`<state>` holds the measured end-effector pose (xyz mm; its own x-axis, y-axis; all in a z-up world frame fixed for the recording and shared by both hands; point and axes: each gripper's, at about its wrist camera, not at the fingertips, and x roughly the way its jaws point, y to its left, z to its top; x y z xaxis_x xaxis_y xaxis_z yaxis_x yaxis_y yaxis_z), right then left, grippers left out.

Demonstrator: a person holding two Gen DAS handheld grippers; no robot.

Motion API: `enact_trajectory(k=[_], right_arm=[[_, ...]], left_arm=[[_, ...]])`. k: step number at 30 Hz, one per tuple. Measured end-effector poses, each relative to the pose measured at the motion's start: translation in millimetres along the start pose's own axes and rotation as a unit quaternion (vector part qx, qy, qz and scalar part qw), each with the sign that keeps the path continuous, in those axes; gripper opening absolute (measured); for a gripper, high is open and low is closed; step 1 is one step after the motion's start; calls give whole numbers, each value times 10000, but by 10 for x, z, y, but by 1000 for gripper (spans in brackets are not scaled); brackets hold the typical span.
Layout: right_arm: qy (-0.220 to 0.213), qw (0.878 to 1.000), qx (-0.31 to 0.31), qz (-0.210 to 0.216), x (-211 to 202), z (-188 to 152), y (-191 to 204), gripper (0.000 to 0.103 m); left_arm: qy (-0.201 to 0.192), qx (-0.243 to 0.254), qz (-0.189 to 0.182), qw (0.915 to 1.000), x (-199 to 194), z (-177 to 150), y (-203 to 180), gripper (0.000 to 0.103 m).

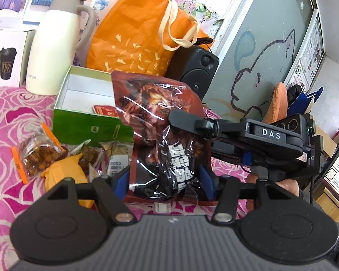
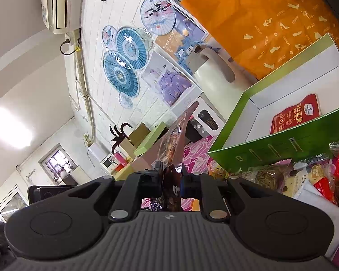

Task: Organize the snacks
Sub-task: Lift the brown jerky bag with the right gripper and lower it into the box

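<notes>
A dark red-brown snack bag with white lettering stands upright above the table. My left gripper is shut on its lower part, blue pads pressing both sides. From the right, my right gripper pinches the bag's edge higher up. The right wrist view shows that bag edge-on, with the right gripper shut on it. Behind it lies an open green box with a white inside, holding a red packet.
Loose snacks lie on the pink rose cloth before the box: a clear bag of brown pieces, a yellow wrapped item, more packets. Behind stand a white jug, an orange tote, a black speaker.
</notes>
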<state>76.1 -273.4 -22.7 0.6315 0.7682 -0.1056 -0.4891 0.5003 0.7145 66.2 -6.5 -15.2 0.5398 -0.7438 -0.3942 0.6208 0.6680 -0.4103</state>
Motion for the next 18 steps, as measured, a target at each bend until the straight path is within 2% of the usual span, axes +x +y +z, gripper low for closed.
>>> enact_trajectory(k=[6,10,13,18], right_arm=[[335,9994,40,-81,227,-14,10,26],[444,9989,43,-150,438,79,-10,26],[274,9993,107,-222,531,256,-82,27],[-181,9974,593,-368,562,613,-389,27]], left_arm=[[1,-256,30,9997,-80,-61,205,54],[-42,-375,136,9992,-65,60,373,54],[-133,-237,160,9995,44,289,450,54],[-225,166,138,9995,449,692,500,54]])
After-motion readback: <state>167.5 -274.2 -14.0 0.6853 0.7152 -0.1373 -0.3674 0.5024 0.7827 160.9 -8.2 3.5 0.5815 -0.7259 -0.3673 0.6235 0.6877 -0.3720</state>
